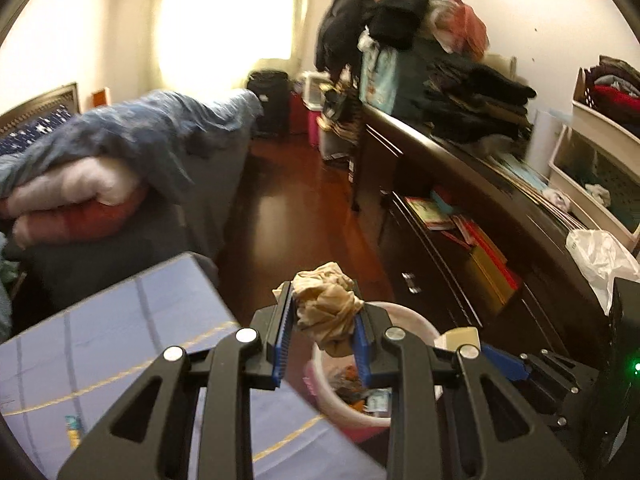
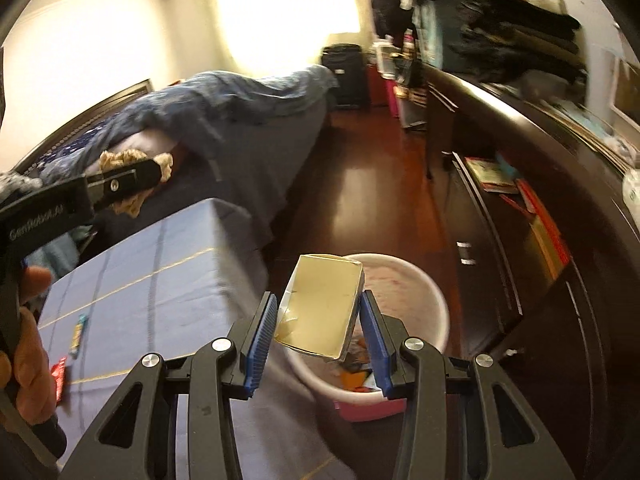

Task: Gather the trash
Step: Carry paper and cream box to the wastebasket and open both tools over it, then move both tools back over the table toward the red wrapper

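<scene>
Right wrist view: right gripper (image 2: 318, 330) clamped on a flattened yellow carton (image 2: 322, 306), long axis running away and slightly right
Bin (image 2: 438, 308): white, on the floor just beyond and below the carton, right of the blue table (image 2: 132, 288)
Left wrist view: left gripper (image 1: 324, 320) pinching a crumpled tan paper wad (image 1: 326, 302), bin rim (image 1: 416, 322) close below
Nearer hand: right, judging by overlap with the bin opening
</scene>
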Available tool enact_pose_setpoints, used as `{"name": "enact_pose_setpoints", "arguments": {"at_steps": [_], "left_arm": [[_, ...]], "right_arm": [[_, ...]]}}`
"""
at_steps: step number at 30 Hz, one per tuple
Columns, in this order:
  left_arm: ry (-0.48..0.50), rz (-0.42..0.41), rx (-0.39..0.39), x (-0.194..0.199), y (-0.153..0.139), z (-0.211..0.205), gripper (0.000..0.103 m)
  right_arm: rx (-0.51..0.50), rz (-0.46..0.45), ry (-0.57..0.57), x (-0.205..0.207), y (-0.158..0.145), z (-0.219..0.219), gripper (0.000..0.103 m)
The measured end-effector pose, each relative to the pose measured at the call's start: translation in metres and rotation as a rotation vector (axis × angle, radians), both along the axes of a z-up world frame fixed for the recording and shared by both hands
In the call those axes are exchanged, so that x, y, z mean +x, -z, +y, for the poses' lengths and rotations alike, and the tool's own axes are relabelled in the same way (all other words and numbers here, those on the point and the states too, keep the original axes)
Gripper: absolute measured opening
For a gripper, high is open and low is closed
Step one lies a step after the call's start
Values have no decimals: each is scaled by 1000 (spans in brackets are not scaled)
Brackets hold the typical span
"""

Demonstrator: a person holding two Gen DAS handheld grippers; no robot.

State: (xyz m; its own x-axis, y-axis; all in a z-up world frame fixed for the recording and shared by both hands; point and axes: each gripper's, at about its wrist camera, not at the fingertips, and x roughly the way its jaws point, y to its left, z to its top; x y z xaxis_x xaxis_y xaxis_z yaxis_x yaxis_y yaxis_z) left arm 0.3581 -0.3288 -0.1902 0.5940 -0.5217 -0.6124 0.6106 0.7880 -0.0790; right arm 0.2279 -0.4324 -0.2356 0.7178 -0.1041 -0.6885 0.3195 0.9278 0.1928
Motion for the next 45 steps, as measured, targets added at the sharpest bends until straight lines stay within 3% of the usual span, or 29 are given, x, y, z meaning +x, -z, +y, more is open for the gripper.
{"name": "enact_pose_setpoints", "arguments": {"at_steps": [11,18,19,21,24,31,39,45], "left_arm": [[83,171,74,30,84,-73,28],[86,286,94,54,131,-93,30],[85,299,91,58,135,-94,33],[88,309,84,62,139,-97,53],[94,319,66,65,140,-97,65],[79,289,47,65,124,-91,74],[12,150,75,46,83,-58,92],[-96,77,99,31,53,-3,94]], "right_arm": [[31,96,74,14,56,-49,43],[41,146,98,28,88,-66,43],[41,152,100,29,92,-69,43],[33,156,104,32,97,-72,45],[12,153,113,36,100,-76,45],[-5,150,117,39,97,-77,51],[-18,143,83,30,74,-50,62],[-22,107,4,22,44,-10,69]]}}
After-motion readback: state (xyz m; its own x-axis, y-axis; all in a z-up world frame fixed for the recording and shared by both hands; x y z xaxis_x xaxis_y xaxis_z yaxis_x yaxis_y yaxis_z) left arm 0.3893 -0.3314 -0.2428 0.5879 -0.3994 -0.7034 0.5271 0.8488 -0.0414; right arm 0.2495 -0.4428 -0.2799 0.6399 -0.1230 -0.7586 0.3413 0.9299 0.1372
